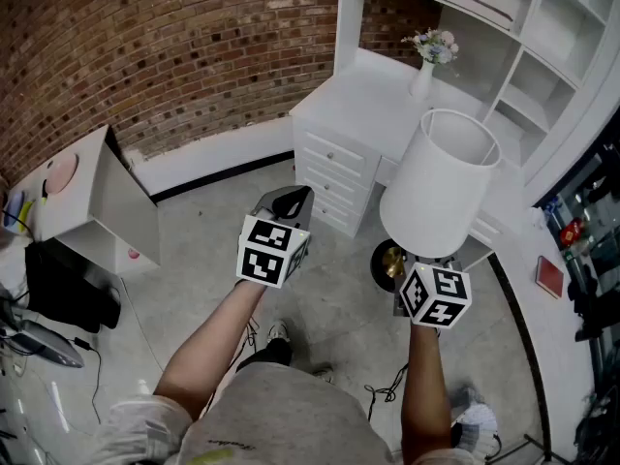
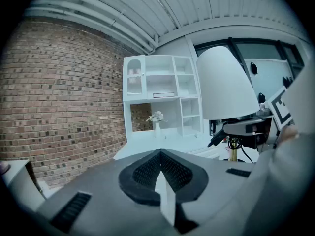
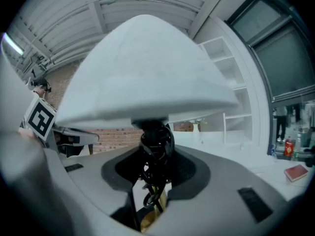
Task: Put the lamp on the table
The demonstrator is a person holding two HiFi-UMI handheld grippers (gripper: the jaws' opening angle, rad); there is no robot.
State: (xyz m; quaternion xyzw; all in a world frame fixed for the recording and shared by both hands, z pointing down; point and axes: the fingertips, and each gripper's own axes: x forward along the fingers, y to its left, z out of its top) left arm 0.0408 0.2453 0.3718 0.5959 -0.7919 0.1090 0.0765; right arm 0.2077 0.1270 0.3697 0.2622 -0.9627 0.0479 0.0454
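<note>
Head view showed the lamp carried upright in the air, just short of the desk and off its front right corner, not yet set down. The right gripper had its jaws closed on the stem right under the shade, with the coiled cord bunched in the same grip. That hold probably kept the cord from trailing. It also left the base hanging free below, still over the floor before the desk, ready to be lowered flat onto the top. Gripping so high on a top-heavy lamp looked likely to let it swing, so a level hand seemed the safer way in.

The left gripper hung before the desk's drawers, well apart from the lamp. Its jaws were together with nothing between them, so it seemed only to be kept out of the way.

A vase stood at the back of the desk and held a small bunch of flowers. The rest of the top lay bare, which left room for the base in front of the vase. The drawers were all shut, so their contents could not be told. The shelves above the desk were mostly empty; the left gripper view showed one flat thing lying in a middle compartment, too small to name.
</note>
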